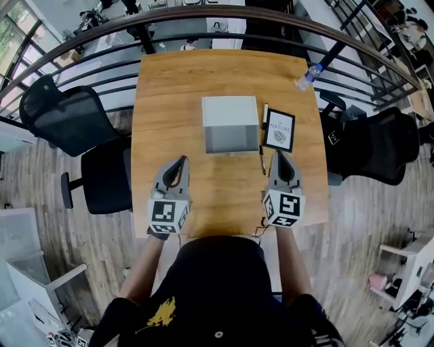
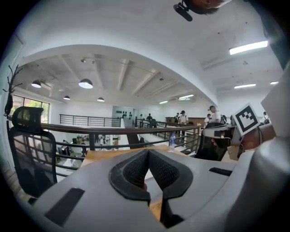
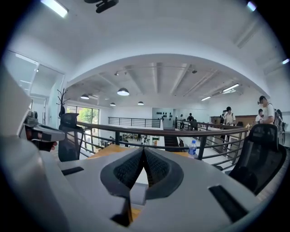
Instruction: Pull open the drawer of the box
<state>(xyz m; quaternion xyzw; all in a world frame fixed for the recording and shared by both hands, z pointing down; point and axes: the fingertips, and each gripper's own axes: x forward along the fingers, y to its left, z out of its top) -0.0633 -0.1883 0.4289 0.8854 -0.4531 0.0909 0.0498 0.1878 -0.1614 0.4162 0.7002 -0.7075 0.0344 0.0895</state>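
A pale grey box stands in the middle of the wooden table, its darker drawer front facing me. Both grippers hover over the table's near part, short of the box and apart from it. My left gripper points at the box's left front corner, and its jaws meet at the tips with nothing between them. My right gripper sits to the right of the box, just below the booklet, also shut and empty. Neither gripper touches the drawer.
A booklet lies right of the box, with a pen beside it. A water bottle stands at the far right corner. Black chairs flank the table. A curved railing runs behind it.
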